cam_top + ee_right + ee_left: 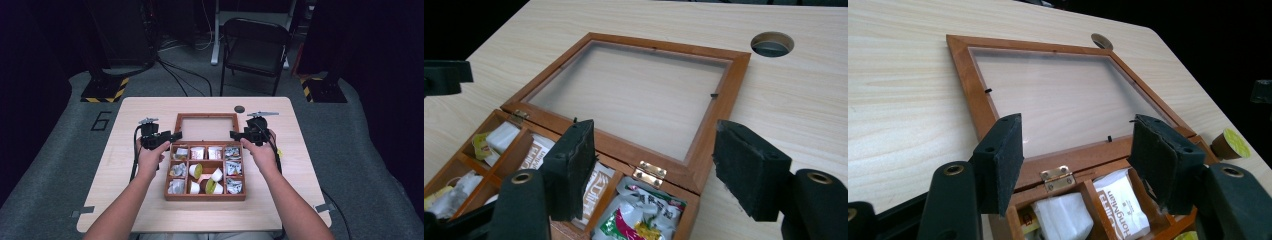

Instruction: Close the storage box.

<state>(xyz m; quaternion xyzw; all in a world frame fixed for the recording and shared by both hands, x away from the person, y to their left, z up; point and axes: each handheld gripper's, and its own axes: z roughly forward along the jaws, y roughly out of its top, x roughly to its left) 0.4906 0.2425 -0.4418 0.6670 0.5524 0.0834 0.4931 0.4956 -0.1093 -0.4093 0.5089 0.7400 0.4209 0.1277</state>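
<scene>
An open wooden box (167, 175) sits mid-table, its compartments holding tea bags (197, 153) and small pods (210, 186). Its glass-paned lid (177, 127) lies flat on the table behind it. My left gripper (176, 135) is at the box's back left corner and my right gripper (234, 134) at the back right corner. In the left gripper view the gripper (1078, 155) stands open over a brass hinge (1057, 177) and the lid frame (968, 80). In the right gripper view the gripper (654, 165) stands open above the other hinge (649, 174). The pads touch nothing.
A round cable hole (239, 109) is in the table behind the lid, to the right. A folding chair (255, 47) stands beyond the far edge. Bare tabletop (125, 170) lies on both sides of the box.
</scene>
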